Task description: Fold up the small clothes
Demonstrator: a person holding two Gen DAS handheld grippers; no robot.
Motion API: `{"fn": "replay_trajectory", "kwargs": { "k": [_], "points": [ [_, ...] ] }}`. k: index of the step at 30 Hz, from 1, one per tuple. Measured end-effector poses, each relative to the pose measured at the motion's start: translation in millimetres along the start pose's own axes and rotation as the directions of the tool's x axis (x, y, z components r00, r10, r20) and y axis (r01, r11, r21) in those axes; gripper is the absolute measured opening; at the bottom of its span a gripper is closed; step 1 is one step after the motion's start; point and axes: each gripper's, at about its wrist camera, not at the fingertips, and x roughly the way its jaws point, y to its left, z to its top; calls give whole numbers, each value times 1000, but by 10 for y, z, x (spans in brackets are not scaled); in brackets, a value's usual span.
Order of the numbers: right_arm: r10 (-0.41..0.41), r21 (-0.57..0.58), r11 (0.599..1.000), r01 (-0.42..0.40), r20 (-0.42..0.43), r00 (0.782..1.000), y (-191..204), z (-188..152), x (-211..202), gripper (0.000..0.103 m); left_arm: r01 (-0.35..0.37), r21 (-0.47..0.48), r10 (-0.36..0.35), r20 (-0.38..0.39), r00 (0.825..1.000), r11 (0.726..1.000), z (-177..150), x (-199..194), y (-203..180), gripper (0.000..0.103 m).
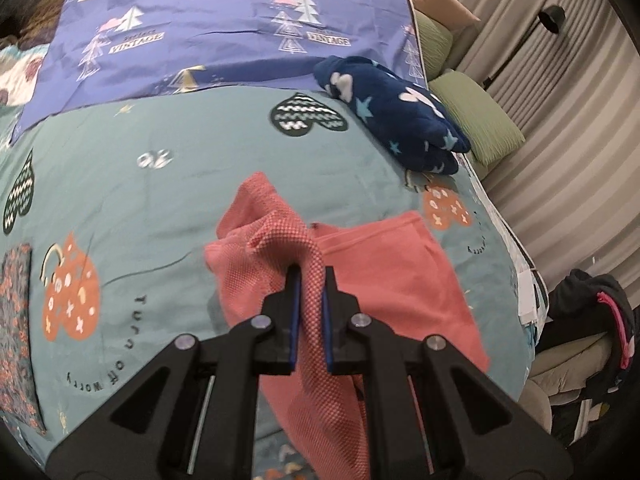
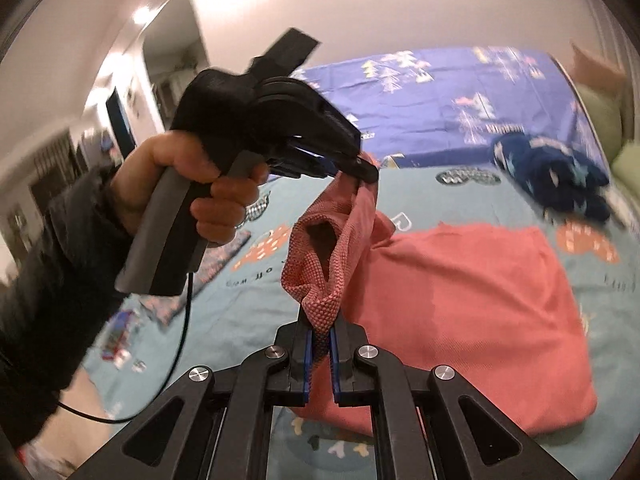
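Note:
A coral-pink knit garment [image 1: 384,272] lies partly spread on the teal bedspread [image 1: 168,184]. My left gripper [image 1: 311,276] is shut on a bunched edge of it and lifts that part off the bed. In the right wrist view the garment [image 2: 472,304] spreads to the right, and my right gripper [image 2: 320,320] is shut on another bunched edge. The left gripper [image 2: 360,170] shows there too, held in a hand, pinching the cloth higher up. A loop of fabric hangs between the two grips.
A folded navy fleece with stars [image 1: 404,120] lies at the far right of the bed. A purple sheet with tree prints [image 1: 224,28] covers the far end. Green pillows [image 1: 476,120] and curtains are right of the bed; dark clothes [image 1: 592,312] hang on a chair.

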Motion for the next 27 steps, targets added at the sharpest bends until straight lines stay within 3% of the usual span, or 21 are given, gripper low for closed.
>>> {"fn": "replay_trajectory", "kwargs": {
  "k": [10,18,21,24,27],
  "points": [
    [22,173,984,-32,55,998,-641,-128,-319,5,-37,100,42,-50,998,994,202,399,-803,7],
    [-4,343,939,-14,51,999,-1258,-319,-477,5,-58,168,76,-101,992,984,234,932,-1365,6],
    [27,397,917,-31,16,1000,-1414,-451,-467,5,-83,198,112,-138,984,977,173,1136,-1438,6],
    [75,428,902,-60,-20,997,-1462,-557,-403,5,-152,242,197,-173,965,958,112,1299,-1486,7],
    [116,444,892,-82,-50,992,-1453,-641,-326,6,-232,261,285,-188,940,937,89,1398,-1501,19]
  ]
}}
